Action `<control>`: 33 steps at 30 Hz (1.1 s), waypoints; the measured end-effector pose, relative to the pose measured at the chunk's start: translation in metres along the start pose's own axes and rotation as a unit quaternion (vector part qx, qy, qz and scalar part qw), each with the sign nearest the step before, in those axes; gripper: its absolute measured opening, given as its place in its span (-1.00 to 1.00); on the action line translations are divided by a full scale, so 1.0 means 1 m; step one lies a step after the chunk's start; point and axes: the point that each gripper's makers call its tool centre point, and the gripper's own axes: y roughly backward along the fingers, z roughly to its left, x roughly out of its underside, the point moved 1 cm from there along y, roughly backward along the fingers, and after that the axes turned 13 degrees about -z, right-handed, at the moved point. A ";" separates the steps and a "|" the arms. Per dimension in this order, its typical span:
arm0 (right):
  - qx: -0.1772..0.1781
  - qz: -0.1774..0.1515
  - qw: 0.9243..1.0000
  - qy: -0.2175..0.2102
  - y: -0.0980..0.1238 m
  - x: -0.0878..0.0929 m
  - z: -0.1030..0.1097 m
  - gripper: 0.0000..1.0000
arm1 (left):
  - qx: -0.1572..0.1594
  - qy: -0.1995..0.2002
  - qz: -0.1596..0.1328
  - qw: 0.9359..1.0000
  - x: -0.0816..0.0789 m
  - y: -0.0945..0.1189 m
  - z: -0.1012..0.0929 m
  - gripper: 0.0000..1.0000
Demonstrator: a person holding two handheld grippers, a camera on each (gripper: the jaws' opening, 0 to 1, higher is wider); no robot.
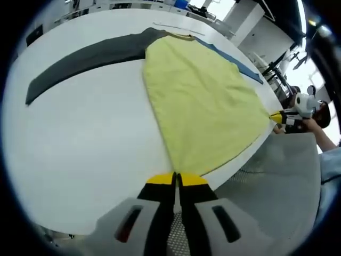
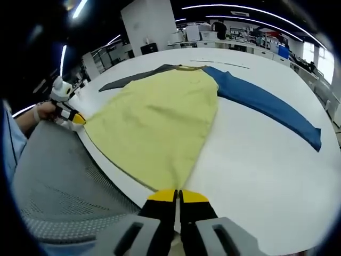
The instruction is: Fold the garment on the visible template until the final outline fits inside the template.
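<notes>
Yellow-tipped jaws of the left hand-held gripper [image 1: 176, 178] rise from the bottom of the left gripper view, pressed together on the near hem corner of the garment [image 1: 202, 101]. Ahead of them the garment's yellow body spreads flat over the white surface [image 1: 90, 144], a grey sleeve [image 1: 90, 58] stretching off to the left and a blue sleeve [image 1: 237, 61] along the far right edge. To the right, the right hand-held gripper [image 1: 277, 117] pinches the other hem corner.

Seen from the right gripper view, the right hand-held gripper [image 2: 177, 196] is likewise closed on the hem of the garment [image 2: 160, 122]. The blue sleeve [image 2: 266, 104] runs out to the right, the grey sleeve [image 2: 133, 79] far left. The left hand-held gripper [image 2: 77, 118] grips the hem at left, above a grey mesh chair back [image 2: 58, 176].
</notes>
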 end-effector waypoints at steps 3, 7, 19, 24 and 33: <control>-0.003 0.009 1.000 0.018 -0.001 0.001 0.001 -1.00 | -0.004 -0.018 0.001 1.000 0.001 -0.001 0.000 -1.00; -0.005 0.014 1.000 0.025 -0.002 0.001 0.001 -1.00 | -0.006 -0.019 0.002 1.000 0.001 -0.001 0.003 -1.00; -0.002 0.019 0.999 0.036 -0.003 0.002 0.001 -1.00 | -0.005 -0.059 -0.001 0.998 0.001 -0.004 0.003 -1.00; -0.005 0.020 0.999 0.036 -0.003 0.002 0.001 -1.00 | 0.001 -0.070 -0.001 0.998 0.000 -0.006 0.002 -0.89; -0.026 -0.098 0.994 -0.044 0.008 -0.039 0.004 0.15 | 0.048 -0.111 -0.072 0.990 -0.032 0.006 -0.014 0.15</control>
